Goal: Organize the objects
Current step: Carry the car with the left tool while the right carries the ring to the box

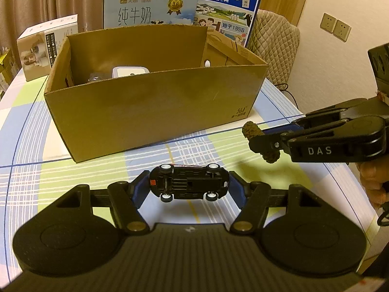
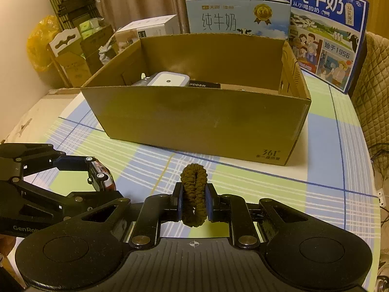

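Your left gripper [image 1: 188,185] clamps a toy car [image 1: 189,182] underside-up, its long axis crosswise between the fingers. Your right gripper [image 2: 194,202] pinches a brown scrunchie [image 2: 194,194]. Both hover level above the checked tablecloth [image 2: 267,194], side by side. The open cardboard box [image 2: 194,121] lies straight ahead, near either hand.

Left gripper [image 1: 188,182] and right gripper [image 2: 194,200] both clamped, held level side by side.
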Demonstrator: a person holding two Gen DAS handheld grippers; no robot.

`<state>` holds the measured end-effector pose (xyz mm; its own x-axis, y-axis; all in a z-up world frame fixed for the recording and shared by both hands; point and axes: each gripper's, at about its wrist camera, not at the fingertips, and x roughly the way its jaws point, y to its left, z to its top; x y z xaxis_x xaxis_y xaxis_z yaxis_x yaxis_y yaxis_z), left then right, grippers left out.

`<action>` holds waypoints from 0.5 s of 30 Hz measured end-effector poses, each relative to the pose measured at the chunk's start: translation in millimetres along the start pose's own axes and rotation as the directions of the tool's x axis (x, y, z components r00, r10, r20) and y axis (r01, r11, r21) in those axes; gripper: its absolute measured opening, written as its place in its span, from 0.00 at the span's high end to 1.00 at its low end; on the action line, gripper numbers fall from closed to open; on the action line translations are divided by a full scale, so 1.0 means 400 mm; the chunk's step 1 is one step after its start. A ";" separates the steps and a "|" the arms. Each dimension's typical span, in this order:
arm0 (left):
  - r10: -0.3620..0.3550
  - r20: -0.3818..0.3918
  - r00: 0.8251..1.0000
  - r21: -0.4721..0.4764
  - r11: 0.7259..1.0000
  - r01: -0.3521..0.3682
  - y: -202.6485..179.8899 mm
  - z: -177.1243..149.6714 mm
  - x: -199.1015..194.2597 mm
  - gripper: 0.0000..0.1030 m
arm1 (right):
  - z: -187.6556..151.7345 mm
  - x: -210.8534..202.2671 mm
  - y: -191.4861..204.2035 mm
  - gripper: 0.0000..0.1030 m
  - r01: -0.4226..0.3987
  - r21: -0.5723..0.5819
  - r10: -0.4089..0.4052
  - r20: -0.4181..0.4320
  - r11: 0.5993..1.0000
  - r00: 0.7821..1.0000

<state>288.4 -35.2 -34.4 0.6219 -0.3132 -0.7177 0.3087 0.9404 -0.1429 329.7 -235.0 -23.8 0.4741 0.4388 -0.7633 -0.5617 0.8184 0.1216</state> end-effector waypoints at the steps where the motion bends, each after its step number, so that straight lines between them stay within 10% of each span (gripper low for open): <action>1: 0.001 0.000 1.000 -0.001 1.000 -0.001 0.000 0.001 -0.001 0.38 | 0.000 -0.001 0.001 0.85 -0.001 0.001 0.001 0.001 1.000 1.000; 15: 0.054 0.058 0.997 -0.029 0.998 -0.053 0.036 0.066 -0.038 0.38 | 0.031 -0.015 0.003 0.85 -0.023 0.039 0.021 0.044 0.999 0.999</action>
<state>302.6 -20.3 -7.5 0.6784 -0.2689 -0.6837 0.2546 0.9590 -0.1246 334.6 -232.0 -10.9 0.4919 0.4720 -0.7317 -0.5454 0.8220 0.1636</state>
